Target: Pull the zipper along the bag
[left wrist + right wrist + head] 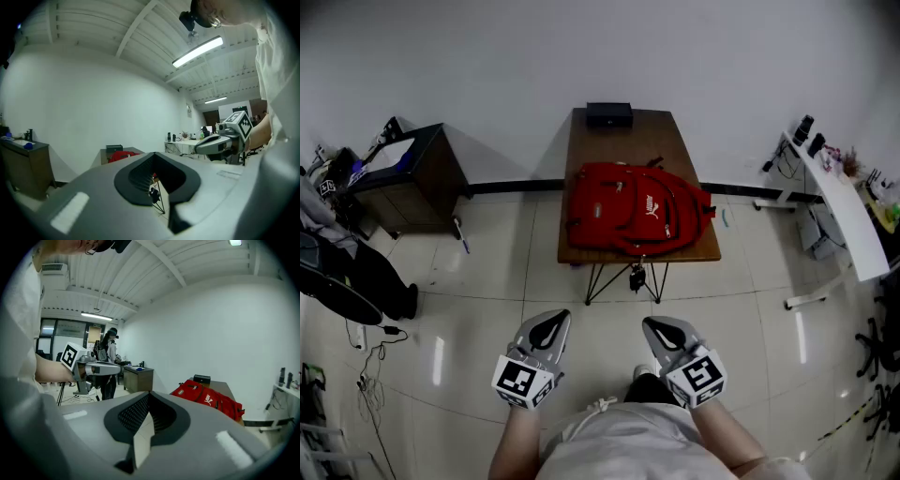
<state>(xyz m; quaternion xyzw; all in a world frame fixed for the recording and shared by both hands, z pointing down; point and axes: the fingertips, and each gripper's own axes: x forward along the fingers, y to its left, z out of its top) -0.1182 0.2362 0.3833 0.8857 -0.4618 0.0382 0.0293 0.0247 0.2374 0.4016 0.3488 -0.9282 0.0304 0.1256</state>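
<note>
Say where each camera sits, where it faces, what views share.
Head view: on the head, steeply down at a red fabric backpack on a brown wooden table; left gripper, right gripper show.
Left gripper view: on that gripper, facing the table; closed jaws show.
Right gripper view: likewise; closed jaws show.
All share the backpack.

bag [637,214] matt cloth; table [623,145] smooth wood; floor [487,272] glossy tile; left gripper [549,323], right gripper [660,326] matt grey plastic

i see a brown table [661,141] bearing a red backpack [633,211] on its near half and a black box [609,114] at its far edge.
</note>
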